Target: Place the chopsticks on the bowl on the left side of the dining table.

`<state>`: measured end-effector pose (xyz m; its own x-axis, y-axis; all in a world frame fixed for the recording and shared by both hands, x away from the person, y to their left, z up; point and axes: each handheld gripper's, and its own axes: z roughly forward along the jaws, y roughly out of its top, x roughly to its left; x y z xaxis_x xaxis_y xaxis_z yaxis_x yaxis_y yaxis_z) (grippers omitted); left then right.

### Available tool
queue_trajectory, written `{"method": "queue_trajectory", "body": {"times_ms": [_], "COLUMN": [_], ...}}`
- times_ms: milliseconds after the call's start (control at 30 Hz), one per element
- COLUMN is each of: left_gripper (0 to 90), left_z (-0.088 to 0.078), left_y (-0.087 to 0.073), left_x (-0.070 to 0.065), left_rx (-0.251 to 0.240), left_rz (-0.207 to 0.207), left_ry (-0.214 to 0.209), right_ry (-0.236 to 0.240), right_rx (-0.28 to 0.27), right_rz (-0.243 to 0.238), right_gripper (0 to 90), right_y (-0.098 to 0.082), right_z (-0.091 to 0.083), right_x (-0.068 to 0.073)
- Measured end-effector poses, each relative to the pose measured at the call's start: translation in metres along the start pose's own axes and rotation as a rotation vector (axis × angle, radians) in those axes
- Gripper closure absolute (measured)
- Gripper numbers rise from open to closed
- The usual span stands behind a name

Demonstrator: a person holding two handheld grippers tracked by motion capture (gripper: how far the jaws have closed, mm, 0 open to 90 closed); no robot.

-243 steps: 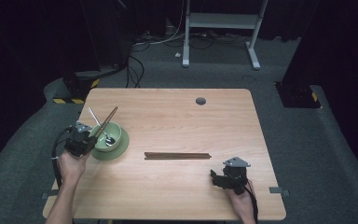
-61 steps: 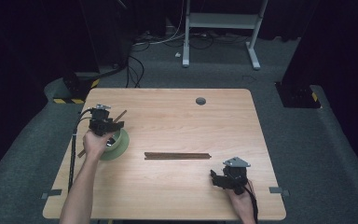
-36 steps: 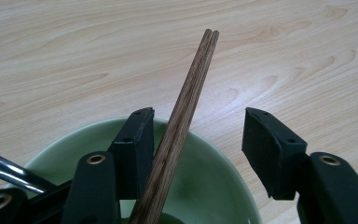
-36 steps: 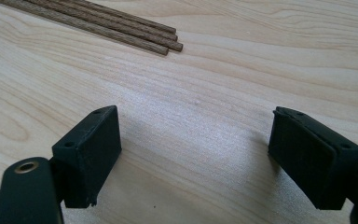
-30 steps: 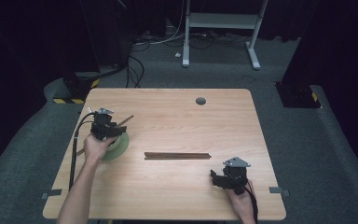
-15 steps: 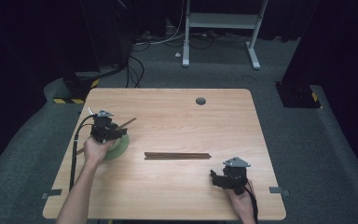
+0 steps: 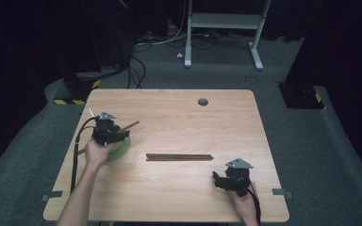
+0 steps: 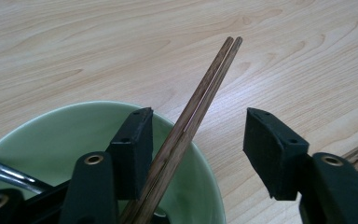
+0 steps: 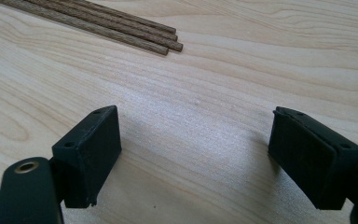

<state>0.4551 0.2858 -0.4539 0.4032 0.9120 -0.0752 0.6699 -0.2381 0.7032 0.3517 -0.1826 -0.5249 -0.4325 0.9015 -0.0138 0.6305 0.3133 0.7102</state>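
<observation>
Our left tongs (image 8: 193, 140) have just been opening, chopsticks (image 8: 200, 100) loose between them above the green bowl (image 8: 65, 135); our right tongs (image 9: 196, 154) gape empty.

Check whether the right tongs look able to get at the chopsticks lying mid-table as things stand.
Probably yes. The right tongs stand open over bare table, and the loose chopsticks lie just ahead with nothing between. The left tongs are busy at the green bowl, well clear.
</observation>
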Motion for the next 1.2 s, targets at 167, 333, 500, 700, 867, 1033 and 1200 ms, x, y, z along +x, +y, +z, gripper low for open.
{"method": "queue_trajectory", "body": {"times_ms": [167, 333, 500, 700, 867, 1033, 1200], "left_gripper": [35.8, 32.5, 31.7, 32.6, 33.4, 33.4, 33.6], "left_z": [-0.007, -0.019, -0.034, -0.050, -0.059, -0.070, -0.078], "left_y": [0.001, 0.002, 0.002, -0.006, -0.017, -0.029, -0.041], "left_x": [0.000, 0.002, 0.001, 0.001, 0.002, 0.005, 0.007], "left_rx": [-0.024, -0.043, -0.083, -0.114, -0.119, -0.117, -0.100], "left_rz": [-0.017, -0.036, -0.048, -0.070, -0.088, -0.102, -0.120], "left_ry": [0.006, 0.026, 0.035, 0.033, 0.031, 0.039, 0.039], "right_ry": [0.000, 0.000, -0.001, -0.001, 0.000, 0.000, 0.000], "right_rx": [0.000, 0.000, -0.001, -0.001, -0.001, 0.000, 0.000], "right_rz": [0.000, 0.000, 0.001, 0.001, 0.001, 0.000, 0.000], "right_gripper": [16.5, 16.5, 16.5, 16.5, 16.5, 16.5, 16.4], "right_y": [0.000, 0.000, 0.000, 0.000, 0.000, 0.000, 0.000], "right_z": [0.000, 0.000, 0.000, 0.000, 0.000, 0.000, 0.000], "right_x": [0.000, 0.000, 0.000, 0.000, 0.000, 0.000, 0.000]}}
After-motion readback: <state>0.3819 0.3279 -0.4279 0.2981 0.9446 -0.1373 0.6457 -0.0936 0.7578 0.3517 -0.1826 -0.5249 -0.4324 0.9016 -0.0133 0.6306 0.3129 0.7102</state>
